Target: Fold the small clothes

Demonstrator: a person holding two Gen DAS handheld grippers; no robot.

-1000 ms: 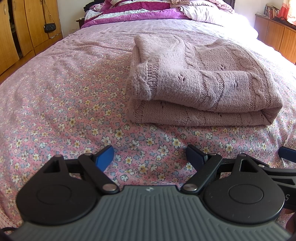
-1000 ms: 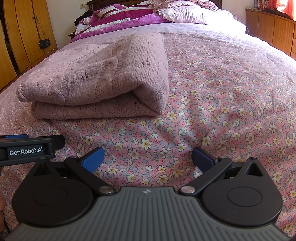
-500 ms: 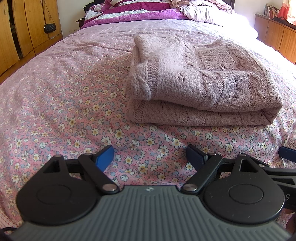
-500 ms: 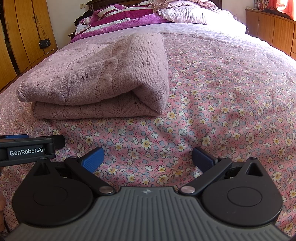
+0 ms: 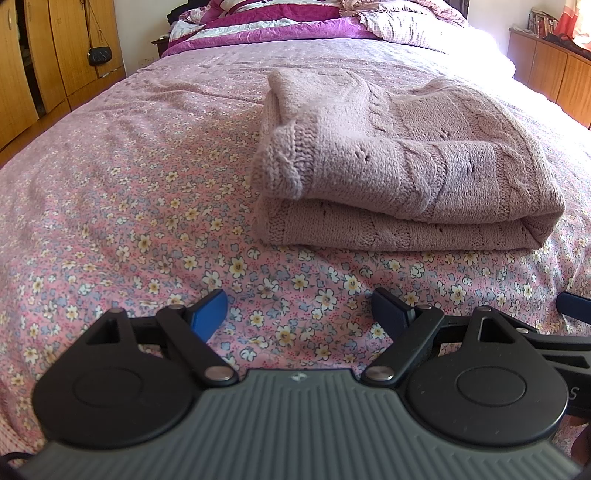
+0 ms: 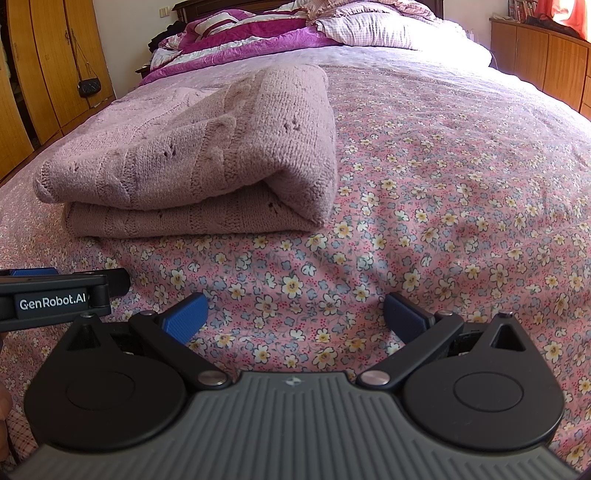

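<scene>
A dusty-pink knitted sweater (image 5: 399,162) lies folded in a flat stack on the flowered bedspread (image 5: 129,206); it also shows in the right wrist view (image 6: 207,158). My left gripper (image 5: 299,314) is open and empty, low over the bedspread, a short way in front of the sweater's near edge. My right gripper (image 6: 293,315) is open and empty, in front of the sweater and off to its right corner. The left gripper's side, marked GenRobot.AI, shows at the left edge of the right wrist view (image 6: 55,295).
Rumpled purple and pink quilts and pillows (image 5: 295,22) are piled at the head of the bed. Wooden wardrobes (image 5: 44,62) with a hanging black purse (image 5: 99,55) stand to the left. A low wooden cabinet (image 6: 543,55) stands to the right.
</scene>
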